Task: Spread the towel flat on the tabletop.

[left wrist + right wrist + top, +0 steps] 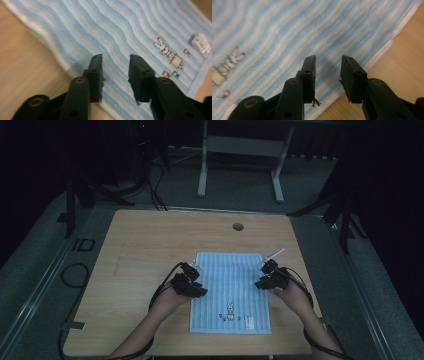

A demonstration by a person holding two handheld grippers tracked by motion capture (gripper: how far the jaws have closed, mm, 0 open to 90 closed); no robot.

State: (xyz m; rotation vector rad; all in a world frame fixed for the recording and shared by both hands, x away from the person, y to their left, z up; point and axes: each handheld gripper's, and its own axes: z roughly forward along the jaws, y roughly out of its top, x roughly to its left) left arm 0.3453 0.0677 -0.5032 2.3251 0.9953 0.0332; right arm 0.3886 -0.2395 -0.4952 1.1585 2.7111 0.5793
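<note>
Towel flat on table | left claw, right claw released at side edges

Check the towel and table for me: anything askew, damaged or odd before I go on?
Nothing stands out. The blue striped towel lies flat and square on the table, with the left gripper and right gripper open over its side edges.

A light wooden desk is filling the middle of the high view, with a small round hole sitting near its far edge. A pale blue striped towel is lying flat on it, right of centre toward the lower edge, showing a small rabbit print and a white label near its bottom hem.
</note>
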